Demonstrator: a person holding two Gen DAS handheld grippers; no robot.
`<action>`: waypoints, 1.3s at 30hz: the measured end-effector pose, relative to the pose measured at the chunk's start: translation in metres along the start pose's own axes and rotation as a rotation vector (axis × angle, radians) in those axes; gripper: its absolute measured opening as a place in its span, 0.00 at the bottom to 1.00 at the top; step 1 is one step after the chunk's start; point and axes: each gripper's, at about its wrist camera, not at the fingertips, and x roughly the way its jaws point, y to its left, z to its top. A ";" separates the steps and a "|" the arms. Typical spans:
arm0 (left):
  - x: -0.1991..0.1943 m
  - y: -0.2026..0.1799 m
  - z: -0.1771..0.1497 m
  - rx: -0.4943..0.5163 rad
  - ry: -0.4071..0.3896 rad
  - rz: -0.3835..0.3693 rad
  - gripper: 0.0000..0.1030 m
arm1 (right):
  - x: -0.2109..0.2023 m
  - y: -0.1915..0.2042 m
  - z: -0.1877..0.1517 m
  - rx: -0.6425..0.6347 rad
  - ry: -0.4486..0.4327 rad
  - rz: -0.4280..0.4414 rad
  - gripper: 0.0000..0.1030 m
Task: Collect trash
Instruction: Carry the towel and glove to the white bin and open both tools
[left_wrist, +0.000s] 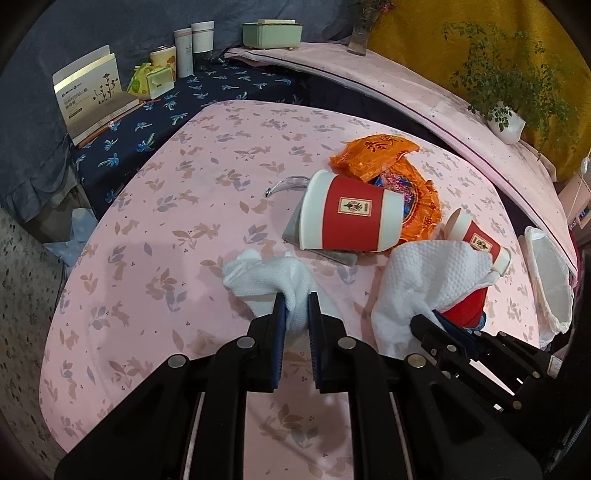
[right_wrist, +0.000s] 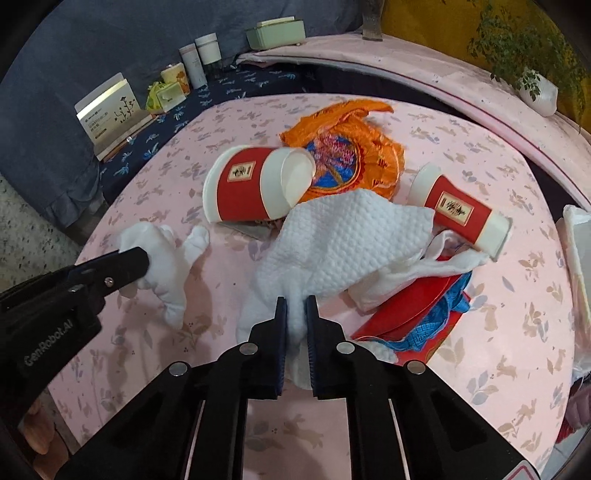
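White tissues (left_wrist: 266, 280) (right_wrist: 343, 236) sit pinched inside both tongs (left_wrist: 295, 302) (right_wrist: 295, 306).

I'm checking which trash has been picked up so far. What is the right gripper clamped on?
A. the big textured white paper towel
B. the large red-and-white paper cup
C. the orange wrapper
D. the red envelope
A: the right gripper has its pads pressed on a bunched fold of the textured white paper towel, while the cups lie untouched.

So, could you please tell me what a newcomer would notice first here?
Probably the two red-and-white paper cups lying tipped over mid-table against the orange wrapper. Nearer the camera, each gripper pinches white tissue: the left gripper a crumpled wad, the right gripper a larger sheet.
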 end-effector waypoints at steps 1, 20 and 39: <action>-0.004 -0.005 0.001 0.009 -0.007 -0.005 0.11 | -0.008 -0.001 0.002 -0.001 -0.019 -0.001 0.09; -0.049 -0.173 0.021 0.261 -0.072 -0.277 0.11 | -0.137 -0.158 0.002 0.292 -0.276 -0.188 0.09; -0.013 -0.365 0.026 0.513 -0.040 -0.502 0.11 | -0.143 -0.337 -0.029 0.560 -0.288 -0.370 0.09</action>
